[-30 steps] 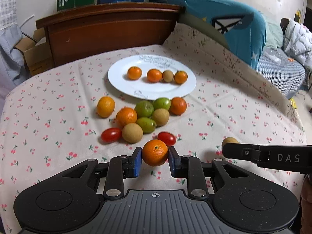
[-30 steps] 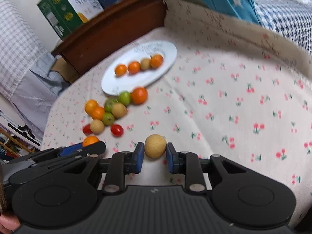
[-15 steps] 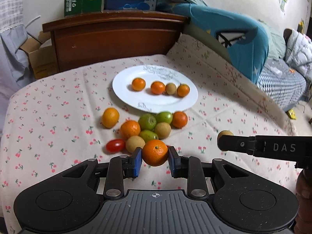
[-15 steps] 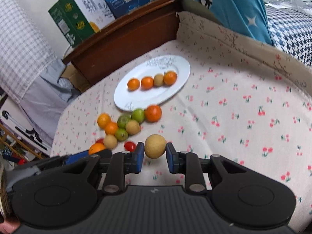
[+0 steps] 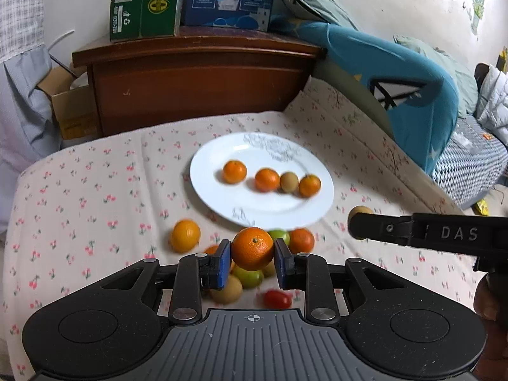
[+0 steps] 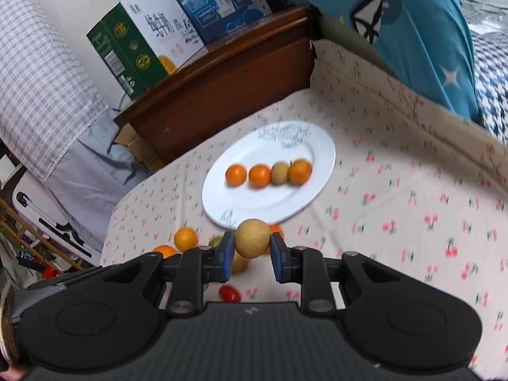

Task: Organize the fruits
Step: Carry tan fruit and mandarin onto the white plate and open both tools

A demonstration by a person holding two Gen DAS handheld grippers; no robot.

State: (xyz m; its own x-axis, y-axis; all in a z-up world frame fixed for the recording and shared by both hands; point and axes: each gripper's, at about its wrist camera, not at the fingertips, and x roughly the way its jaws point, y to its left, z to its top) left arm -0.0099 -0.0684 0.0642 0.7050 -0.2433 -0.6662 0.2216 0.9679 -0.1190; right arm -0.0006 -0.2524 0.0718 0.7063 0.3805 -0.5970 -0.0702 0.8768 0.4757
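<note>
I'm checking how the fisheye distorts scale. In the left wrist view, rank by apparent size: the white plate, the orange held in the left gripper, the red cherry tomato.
1. White plate, largest.
2. Orange held in the left gripper; it sits nearest the lens, so it looks bigger than it is.
3. Red cherry tomato, smallest.

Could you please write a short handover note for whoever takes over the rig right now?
Left gripper: shut on an orange, held above the loose pile.
Right gripper: shut on a tan round fruit, near the plate's front edge.
Plate: three oranges and one tan fruit in a row.
Done: four fruits plated.
Left: set down both held fruits, then sort the pile on the cloth.
</note>
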